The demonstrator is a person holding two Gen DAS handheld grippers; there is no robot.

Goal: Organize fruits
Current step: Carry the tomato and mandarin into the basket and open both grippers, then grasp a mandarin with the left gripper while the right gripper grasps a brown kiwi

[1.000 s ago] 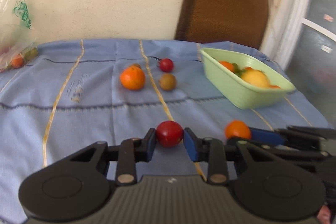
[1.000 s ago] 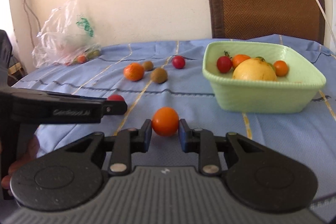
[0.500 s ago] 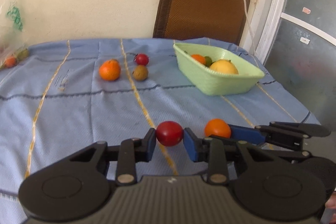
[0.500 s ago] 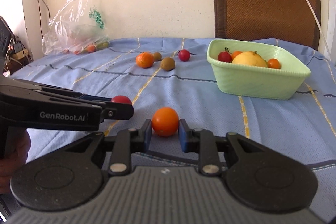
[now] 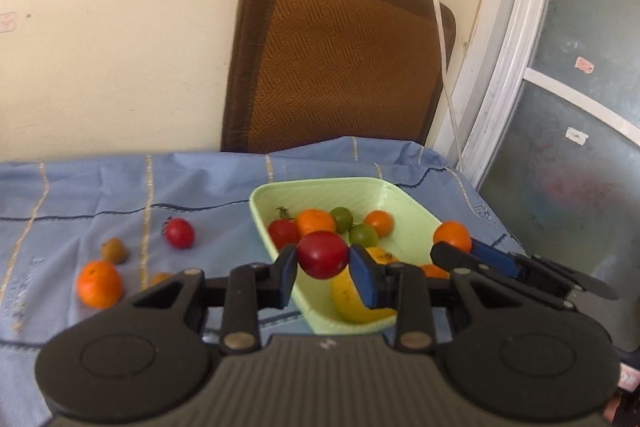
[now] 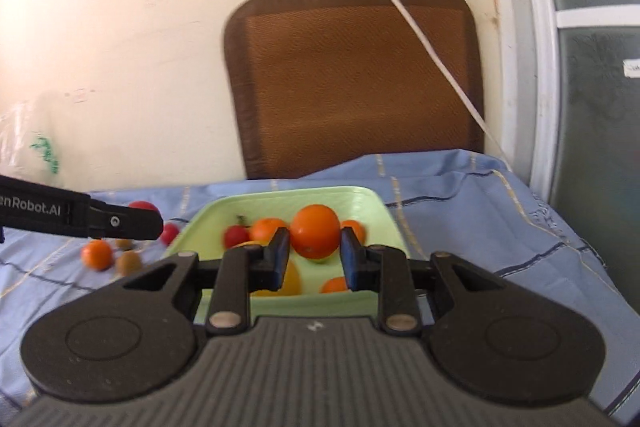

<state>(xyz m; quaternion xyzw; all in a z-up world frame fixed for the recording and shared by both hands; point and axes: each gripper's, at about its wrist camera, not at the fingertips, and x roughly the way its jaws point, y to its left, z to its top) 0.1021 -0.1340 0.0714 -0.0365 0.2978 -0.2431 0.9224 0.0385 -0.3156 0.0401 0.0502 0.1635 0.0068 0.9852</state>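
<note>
Left tool [image 5: 323, 267] clamps a red tomato [image 5: 322, 253], right tool [image 6: 311, 255] an orange [image 6: 315, 230], both above the green basket [image 5: 384, 190] for dropping in.

Your left gripper [image 5: 323, 271] pointed forward and somewhat downward, its blue pads clamped on a red fruit [image 5: 322, 253]. Your right gripper [image 6: 313, 258] sat just beside it, angled slightly down, jaws pinched on an orange fruit [image 6: 315, 231].
</note>
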